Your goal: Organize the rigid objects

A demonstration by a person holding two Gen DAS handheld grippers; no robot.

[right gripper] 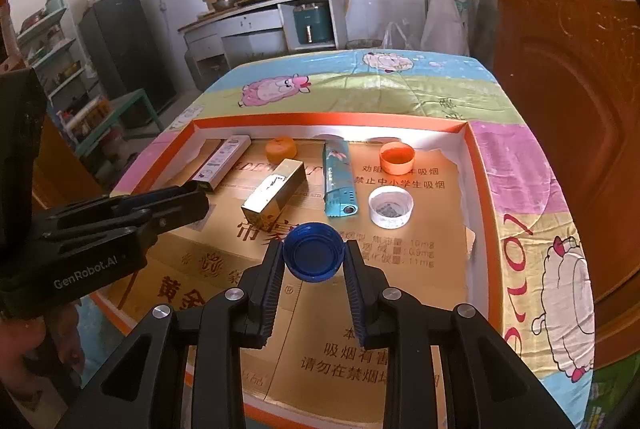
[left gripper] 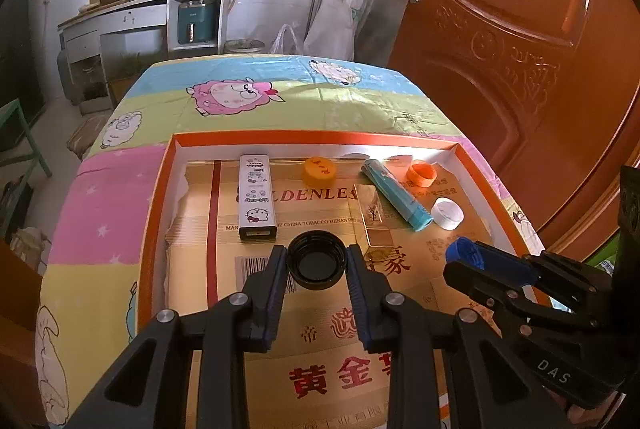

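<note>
My left gripper [left gripper: 316, 261] is shut on a black bottle cap [left gripper: 316, 264], open side up, above the orange-rimmed cardboard tray [left gripper: 156, 197]. My right gripper [right gripper: 314, 261] is shut on a blue bottle cap [right gripper: 314, 256], also open side up; it shows at the right of the left wrist view as the blue cap [left gripper: 466, 252]. Further back in the tray lie a white cartoon-printed box [left gripper: 257, 199], a gold box [left gripper: 374, 219], a teal lighter [left gripper: 396, 198], a yellow-orange cap [left gripper: 319, 171], an orange cap [left gripper: 422, 173] and a white cap [left gripper: 448, 213].
The tray rests on a table with a cartoon sheep cloth [left gripper: 224, 97]. A brown door [left gripper: 520, 41] stands close on the right. A kitchen counter [left gripper: 132, 13] lies beyond the table. A hand [right gripper: 24, 341] holds the left gripper body [right gripper: 100, 229] at lower left.
</note>
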